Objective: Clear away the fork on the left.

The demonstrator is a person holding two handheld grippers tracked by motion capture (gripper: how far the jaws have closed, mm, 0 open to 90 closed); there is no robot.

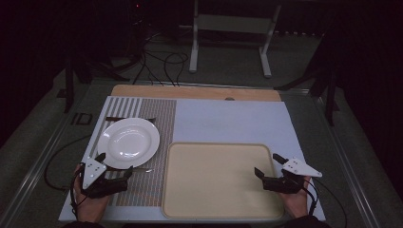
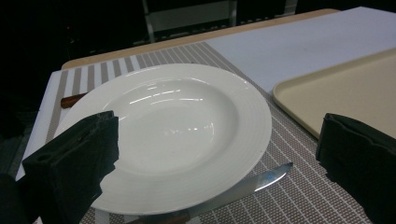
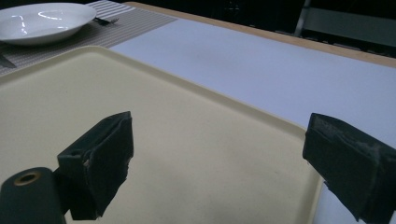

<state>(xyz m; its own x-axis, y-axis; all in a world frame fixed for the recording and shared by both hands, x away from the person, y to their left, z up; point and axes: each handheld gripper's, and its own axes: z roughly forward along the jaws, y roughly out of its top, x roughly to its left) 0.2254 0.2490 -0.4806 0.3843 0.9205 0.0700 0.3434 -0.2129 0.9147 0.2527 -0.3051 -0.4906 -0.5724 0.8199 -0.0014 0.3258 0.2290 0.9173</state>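
A white deep plate [image 1: 128, 142] [image 2: 173, 130] sits on a striped placemat [image 1: 159, 118]. A knife [image 1: 142, 169] [image 2: 261, 182] lies along the plate's near edge, and a fork [image 3: 105, 20] lies past its far edge. To the right is a bare beige tray [image 1: 218, 180] [image 3: 187, 140]. My left gripper [image 1: 115, 163] [image 2: 217, 128] stands open just short of the plate and knife, with nothing between its fingers. My right gripper [image 1: 268, 165] [image 3: 219, 126] is open over the tray's near right corner, holding nothing.
A white mat [image 1: 228, 121] covers the table beyond the tray, with a wooden strip [image 1: 195, 91] along the far edge. Behind the table stand a white frame [image 1: 228, 38] and loose cables [image 1: 161, 61] on the floor.
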